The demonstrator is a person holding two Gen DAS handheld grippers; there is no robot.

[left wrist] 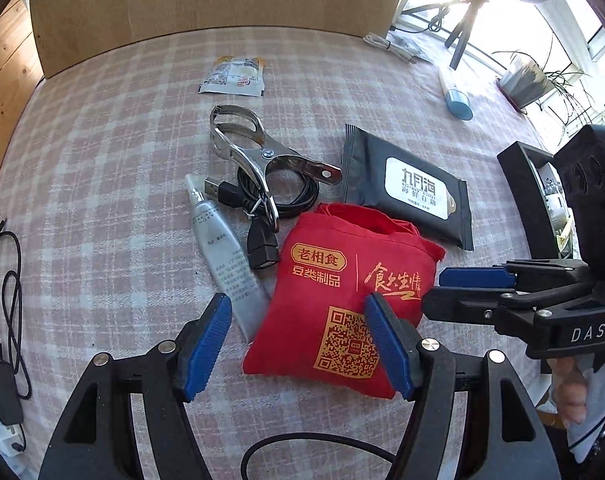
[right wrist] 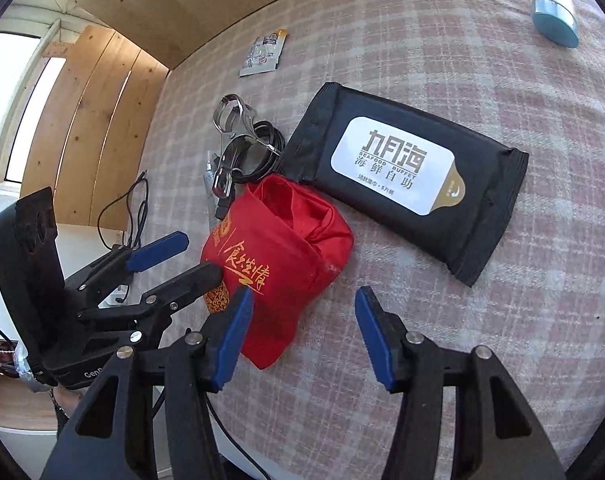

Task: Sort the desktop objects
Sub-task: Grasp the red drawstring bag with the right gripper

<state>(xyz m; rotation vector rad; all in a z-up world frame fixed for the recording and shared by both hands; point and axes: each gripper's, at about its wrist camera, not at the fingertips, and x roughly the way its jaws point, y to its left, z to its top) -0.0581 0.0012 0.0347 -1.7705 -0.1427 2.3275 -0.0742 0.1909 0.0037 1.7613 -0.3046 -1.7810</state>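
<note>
Checked tablecloth (left wrist: 102, 168) under red bag (left wrist: 334, 292), black wipes pack (left wrist: 406, 192), metal clamp (left wrist: 258, 152), perhaps glue tube (left wrist: 222, 248).

A home, by the look: pink checked cloth on the table (left wrist: 102, 152), potted plant (left wrist: 530, 80) by sunny window (left wrist: 598, 44), pine-board wall (right wrist: 94, 128).
</note>
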